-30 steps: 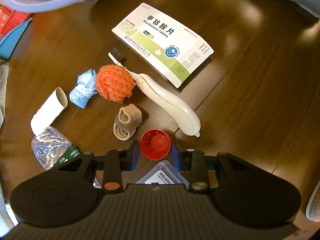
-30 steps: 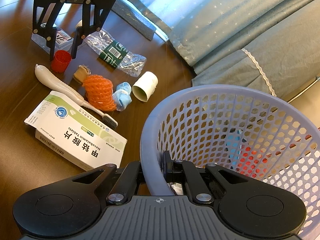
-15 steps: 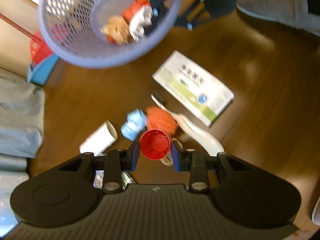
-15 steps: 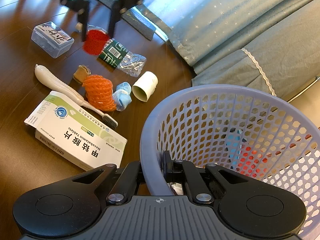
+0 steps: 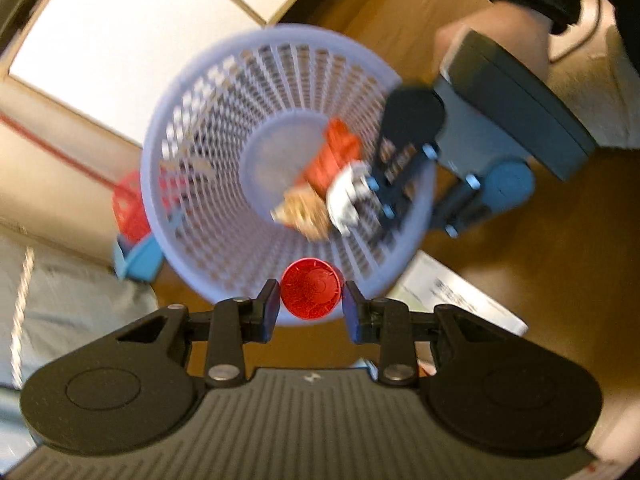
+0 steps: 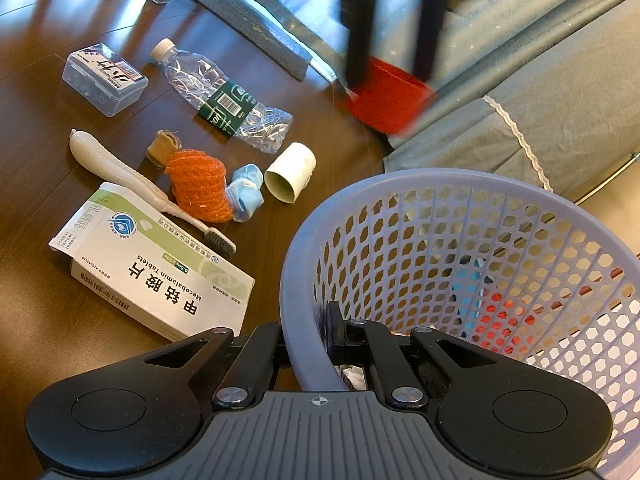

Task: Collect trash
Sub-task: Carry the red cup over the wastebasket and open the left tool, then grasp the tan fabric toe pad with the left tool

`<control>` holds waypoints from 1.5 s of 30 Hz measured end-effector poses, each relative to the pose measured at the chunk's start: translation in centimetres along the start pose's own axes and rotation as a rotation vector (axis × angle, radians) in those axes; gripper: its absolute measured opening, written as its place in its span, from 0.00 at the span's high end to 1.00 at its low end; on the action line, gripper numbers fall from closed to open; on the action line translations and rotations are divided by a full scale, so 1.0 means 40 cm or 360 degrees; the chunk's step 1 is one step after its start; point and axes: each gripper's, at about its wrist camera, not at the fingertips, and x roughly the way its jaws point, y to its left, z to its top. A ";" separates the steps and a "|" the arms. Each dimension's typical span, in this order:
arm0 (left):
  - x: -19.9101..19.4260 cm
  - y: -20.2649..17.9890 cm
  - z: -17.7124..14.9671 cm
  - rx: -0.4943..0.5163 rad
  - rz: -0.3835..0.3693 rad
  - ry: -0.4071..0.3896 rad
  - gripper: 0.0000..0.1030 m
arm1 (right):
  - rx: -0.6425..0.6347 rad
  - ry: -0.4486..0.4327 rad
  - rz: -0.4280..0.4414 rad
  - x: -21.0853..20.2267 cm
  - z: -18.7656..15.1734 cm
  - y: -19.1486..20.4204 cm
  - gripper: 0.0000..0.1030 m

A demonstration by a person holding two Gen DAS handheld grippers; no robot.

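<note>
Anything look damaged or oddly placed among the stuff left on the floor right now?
The clear plastic bottle is crushed and lying flat on its side. The toothbrush lies with its head end resting on the medicine box. Otherwise it is only loose litter; nothing spilled.

surface: wood floor (image 6: pixel 36 128) | on it: medicine box (image 6: pixel 156 268), toothbrush (image 6: pixel 132 176), crushed bottle (image 6: pixel 224 100)

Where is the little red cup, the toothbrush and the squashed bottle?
red cup (image 5: pixel 311 289), left wrist view, its round bottom.
toothbrush (image 6: pixel 105 157), right wrist view, its handle.
squashed bottle (image 6: pixel 229 105), right wrist view, its green label.
</note>
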 end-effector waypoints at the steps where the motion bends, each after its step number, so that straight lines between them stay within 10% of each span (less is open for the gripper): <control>1: 0.011 0.003 0.015 0.0021 0.0024 -0.0018 0.71 | 0.0001 0.0000 0.0000 0.000 0.000 0.000 0.99; 5: 0.045 0.016 0.055 0.0043 0.0157 -0.0080 0.47 | 0.0006 0.0000 -0.0002 -0.001 0.000 0.000 0.99; 29: -0.024 -0.064 -0.352 -0.0645 -0.0010 0.0473 0.47 | 0.0002 0.0009 -0.0004 -0.003 0.004 0.003 0.99; 45: 0.149 -0.204 -0.323 -0.0196 -0.0262 0.0452 0.61 | -0.0012 0.0015 0.0000 -0.005 0.004 0.005 0.99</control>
